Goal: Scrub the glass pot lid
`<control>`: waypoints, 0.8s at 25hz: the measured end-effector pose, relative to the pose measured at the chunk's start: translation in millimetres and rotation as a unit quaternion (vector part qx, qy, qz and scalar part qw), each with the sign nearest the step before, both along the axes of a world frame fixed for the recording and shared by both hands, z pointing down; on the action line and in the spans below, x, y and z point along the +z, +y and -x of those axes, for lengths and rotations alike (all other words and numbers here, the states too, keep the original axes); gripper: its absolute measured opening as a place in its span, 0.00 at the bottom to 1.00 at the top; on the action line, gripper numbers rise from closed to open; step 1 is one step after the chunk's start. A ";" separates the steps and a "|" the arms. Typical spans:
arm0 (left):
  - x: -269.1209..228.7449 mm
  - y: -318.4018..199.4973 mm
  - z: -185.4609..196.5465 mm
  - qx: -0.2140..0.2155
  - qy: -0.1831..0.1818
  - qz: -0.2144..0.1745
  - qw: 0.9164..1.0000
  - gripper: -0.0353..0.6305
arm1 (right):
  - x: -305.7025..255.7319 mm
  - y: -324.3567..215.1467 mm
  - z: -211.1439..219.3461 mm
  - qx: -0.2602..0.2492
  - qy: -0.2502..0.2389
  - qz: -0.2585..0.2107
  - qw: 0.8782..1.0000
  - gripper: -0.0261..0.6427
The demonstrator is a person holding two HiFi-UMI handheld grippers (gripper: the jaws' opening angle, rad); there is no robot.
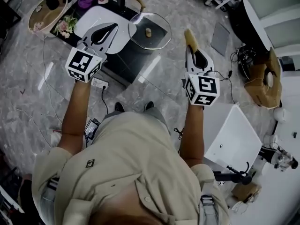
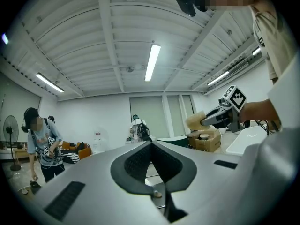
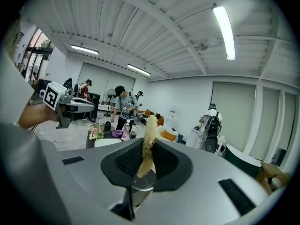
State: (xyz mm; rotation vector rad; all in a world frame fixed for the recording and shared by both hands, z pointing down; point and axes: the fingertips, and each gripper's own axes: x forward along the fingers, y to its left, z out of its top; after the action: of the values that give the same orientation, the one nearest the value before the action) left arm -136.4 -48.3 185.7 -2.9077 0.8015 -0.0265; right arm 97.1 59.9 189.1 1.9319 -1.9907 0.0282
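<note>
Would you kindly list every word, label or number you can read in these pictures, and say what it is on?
No legible words or numbers in any view.
Left marker cube: square code pattern only, no text.
Right marker cube: the same, no text.
Shirt emblem: too small to read.
Bystander's T-shirt print: too blurred to read.

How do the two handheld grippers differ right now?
The right gripper has its jaws clamped on a yellowish sponge; the left gripper has its jaws closed together on nothing. In the head view, the left gripper sits left of the glass lid and the right gripper to the lid's right. Both carry a marker cube and point away from the person.
</note>
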 end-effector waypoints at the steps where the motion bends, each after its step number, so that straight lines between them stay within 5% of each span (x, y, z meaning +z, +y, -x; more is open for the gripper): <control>1: 1.3 -7.5 0.7 -0.001 0.001 0.001 1.000 0.08 | 0.3 -8.9 0.0 -0.001 0.001 0.000 1.000 0.12; 20: 22.7 -92.5 -29.1 -0.082 -0.041 0.019 0.996 0.08 | 36.3 -170.1 -46.8 -0.087 -0.020 0.014 0.996 0.12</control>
State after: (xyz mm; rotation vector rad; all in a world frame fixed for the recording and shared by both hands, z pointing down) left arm -107.3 -140.8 208.4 -2.8474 1.0326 -0.1761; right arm 143.9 -110.2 225.4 1.7472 -2.1665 0.0503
